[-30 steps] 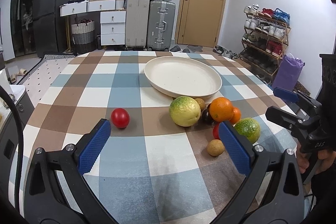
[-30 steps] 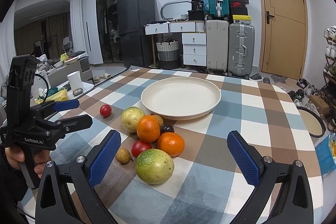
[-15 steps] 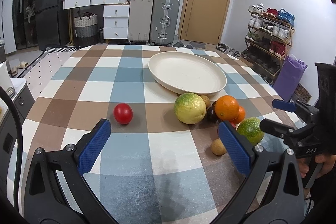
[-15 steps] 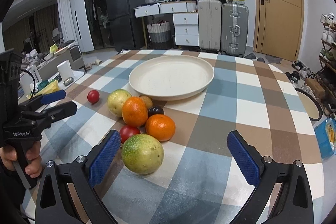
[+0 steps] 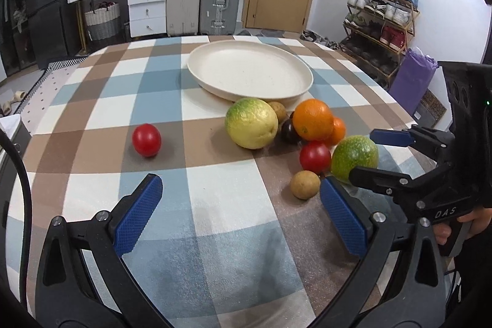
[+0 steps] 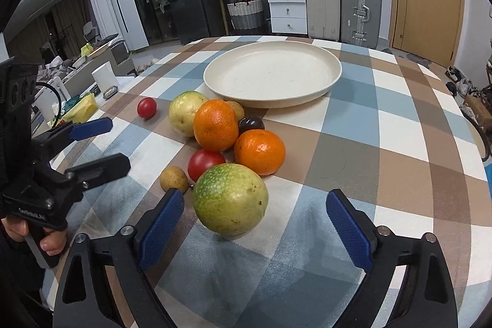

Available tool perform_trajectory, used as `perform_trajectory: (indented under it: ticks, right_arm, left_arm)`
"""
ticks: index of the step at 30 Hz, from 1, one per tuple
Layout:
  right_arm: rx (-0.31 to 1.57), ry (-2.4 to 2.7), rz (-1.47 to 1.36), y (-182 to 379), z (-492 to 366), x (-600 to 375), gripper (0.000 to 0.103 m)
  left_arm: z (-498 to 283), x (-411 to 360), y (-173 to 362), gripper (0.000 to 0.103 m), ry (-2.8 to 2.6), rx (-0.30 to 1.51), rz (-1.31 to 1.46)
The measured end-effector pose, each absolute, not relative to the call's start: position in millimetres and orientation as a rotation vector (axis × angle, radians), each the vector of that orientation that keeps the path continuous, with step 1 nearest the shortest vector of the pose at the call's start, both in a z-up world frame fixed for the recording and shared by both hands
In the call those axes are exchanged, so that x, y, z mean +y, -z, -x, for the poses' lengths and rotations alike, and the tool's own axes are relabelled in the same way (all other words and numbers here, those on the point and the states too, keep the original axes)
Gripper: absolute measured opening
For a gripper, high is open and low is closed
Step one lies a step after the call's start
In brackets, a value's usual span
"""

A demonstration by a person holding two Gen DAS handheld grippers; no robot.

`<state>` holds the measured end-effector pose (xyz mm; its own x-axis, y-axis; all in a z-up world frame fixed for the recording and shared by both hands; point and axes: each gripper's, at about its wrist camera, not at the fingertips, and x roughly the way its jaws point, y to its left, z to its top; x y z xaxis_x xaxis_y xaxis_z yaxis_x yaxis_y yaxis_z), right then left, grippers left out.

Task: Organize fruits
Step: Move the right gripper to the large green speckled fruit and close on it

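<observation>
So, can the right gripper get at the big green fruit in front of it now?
Probably yes: the green fruit lies just ahead of the right gripper, whose jaws are closing, still off it, with nothing between.

even, soft indoor light, faint shadows, sharp focus, strong fisheye bending and dark corners.

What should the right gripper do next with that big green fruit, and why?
Probably ease the right gripper forward a little: its jaws are closing, but the green fruit sits just ahead of the pads, untouched, and the plate has nothing in it.
</observation>
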<state>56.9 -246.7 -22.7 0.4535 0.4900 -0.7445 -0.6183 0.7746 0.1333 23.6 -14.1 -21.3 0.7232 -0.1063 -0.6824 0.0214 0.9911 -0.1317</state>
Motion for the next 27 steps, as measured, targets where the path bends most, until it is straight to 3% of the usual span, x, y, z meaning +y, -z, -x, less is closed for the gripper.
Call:
perform_trajectory:
  ticks: [11,17,27]
  right_arm:
    - [0.936,-0.743,0.127,29,-61,-244,0.071]
    - [0.948,-0.789,0.097,29,-61,-245,0.052]
    - [0.931,-0.785,0.104,24,-56,-253,0.052]
  left_arm:
    - [-32,-32,30,0.102,0.119,0.813,0.113]
    - [-37,-50,33,0.102,0.150,0.839,0.079]
    - [-49,-61,42,0.101,0.158,0.901,0.059]
